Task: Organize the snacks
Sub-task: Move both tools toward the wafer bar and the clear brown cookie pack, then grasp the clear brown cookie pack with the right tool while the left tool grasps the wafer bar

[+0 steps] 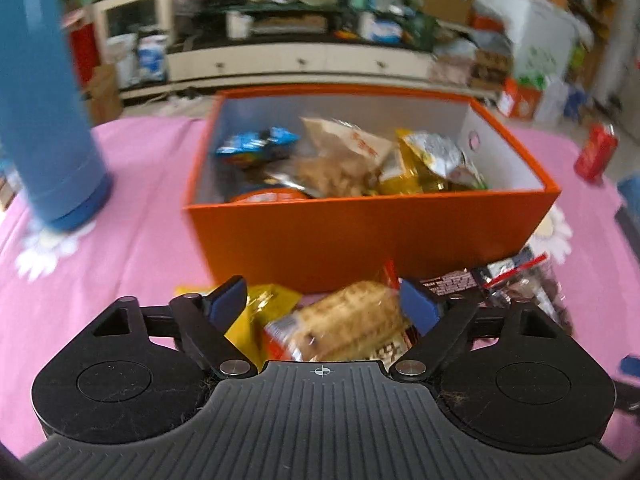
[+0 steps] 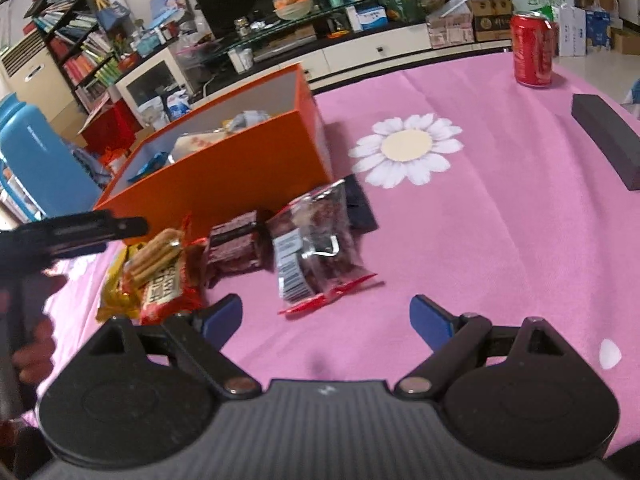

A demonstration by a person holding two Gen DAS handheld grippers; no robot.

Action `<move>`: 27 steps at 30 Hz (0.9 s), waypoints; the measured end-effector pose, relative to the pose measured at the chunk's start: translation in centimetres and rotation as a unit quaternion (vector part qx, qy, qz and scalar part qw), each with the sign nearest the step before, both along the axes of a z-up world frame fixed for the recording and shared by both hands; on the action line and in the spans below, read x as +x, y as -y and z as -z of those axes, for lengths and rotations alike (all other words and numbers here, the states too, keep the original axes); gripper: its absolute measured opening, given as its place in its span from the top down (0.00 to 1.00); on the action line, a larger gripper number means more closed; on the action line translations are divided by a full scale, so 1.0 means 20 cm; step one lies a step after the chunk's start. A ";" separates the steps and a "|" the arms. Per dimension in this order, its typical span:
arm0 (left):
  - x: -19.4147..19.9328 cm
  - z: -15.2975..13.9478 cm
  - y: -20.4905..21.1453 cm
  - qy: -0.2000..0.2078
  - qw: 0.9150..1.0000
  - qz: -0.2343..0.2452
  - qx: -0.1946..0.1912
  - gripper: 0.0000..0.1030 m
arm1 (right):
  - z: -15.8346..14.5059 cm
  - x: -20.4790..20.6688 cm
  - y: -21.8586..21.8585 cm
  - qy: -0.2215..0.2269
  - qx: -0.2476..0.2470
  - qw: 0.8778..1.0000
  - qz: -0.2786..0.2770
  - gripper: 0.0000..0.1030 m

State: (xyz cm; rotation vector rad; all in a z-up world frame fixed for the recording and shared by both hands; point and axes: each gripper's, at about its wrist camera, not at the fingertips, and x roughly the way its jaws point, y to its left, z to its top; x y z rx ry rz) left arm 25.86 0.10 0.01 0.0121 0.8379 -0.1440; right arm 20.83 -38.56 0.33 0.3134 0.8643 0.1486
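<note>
An orange box [image 1: 360, 232] holding several snack packets stands on the pink tablecloth. In front of it lie a biscuit pack [image 1: 352, 320], a yellow packet [image 1: 260, 304], a dark brown pack [image 2: 236, 248] and a clear bag of dark red snacks [image 2: 316, 252]. My left gripper [image 1: 324, 304] hangs low over the biscuit pack. The pack lies between its blue pads, which do not both press on it. My right gripper [image 2: 326, 306] stands open over bare cloth, just short of the clear bag's red edge, with nothing between its fingers.
A tall blue flask [image 1: 44, 100] stands left of the box. A red can [image 2: 532, 50] and a dark block [image 2: 608, 140] sit at the far right. A flat dark packet [image 2: 360, 204] lies behind the clear bag. A cluttered TV stand lies beyond the table.
</note>
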 end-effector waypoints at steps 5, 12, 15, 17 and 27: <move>0.03 0.05 -0.03 -0.033 0.997 0.032 -0.061 0.82 | 0.01 0.00 0.07 -0.006 0.004 1.000 0.025 0.11; -0.32 0.09 0.02 -0.073 0.992 0.073 -0.067 0.85 | 0.01 0.00 0.05 -0.006 0.013 1.000 0.020 0.11; -0.49 0.14 0.04 -0.087 0.992 0.075 -0.043 0.82 | -0.01 -0.01 0.00 -0.003 0.010 1.000 0.005 0.11; -0.60 0.15 0.03 -0.083 0.994 0.065 -0.026 0.78 | -0.02 -0.02 -0.01 0.001 0.008 1.000 -0.001 0.11; -0.64 0.21 0.04 -0.097 0.989 0.103 0.040 0.74 | -0.01 0.01 -0.05 0.003 -0.012 1.000 -0.015 0.11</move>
